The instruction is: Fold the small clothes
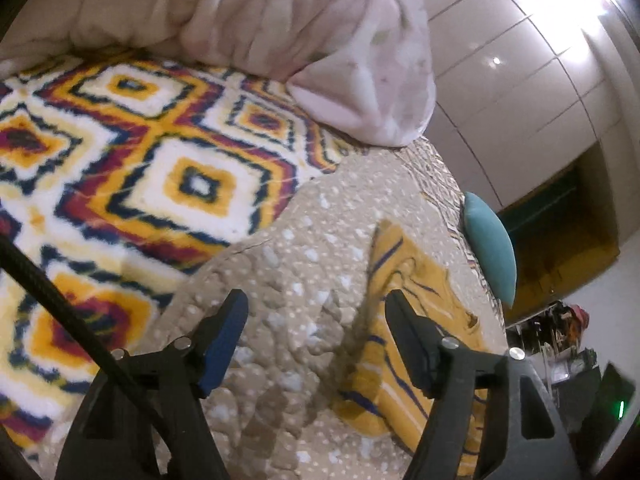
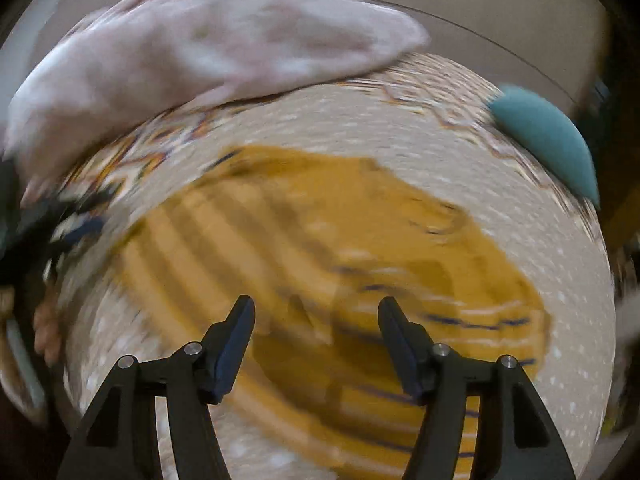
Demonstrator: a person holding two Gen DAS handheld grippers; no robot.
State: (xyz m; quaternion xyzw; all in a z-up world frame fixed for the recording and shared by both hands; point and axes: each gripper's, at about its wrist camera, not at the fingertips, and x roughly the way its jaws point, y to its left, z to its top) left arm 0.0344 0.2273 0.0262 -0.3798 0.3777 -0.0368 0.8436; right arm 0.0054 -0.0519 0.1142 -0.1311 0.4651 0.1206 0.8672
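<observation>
Left wrist cam: low, close over bedspread (image 1: 304,248), angled down. Right wrist cam: steeper, above yellow garment (image 2: 320,240), blurred. Both share garment (image 1: 404,280), pink blanket (image 1: 280,20), teal cushion (image 2: 548,140).

Beige speckled quilt (image 1: 304,240) covering bed, yellow striped garment (image 2: 320,240) lying flat ahead of tongs; patterned blanket (image 1: 120,152) left, pink bedding (image 1: 280,32) beyond, teal cushion (image 1: 490,248) right
</observation>
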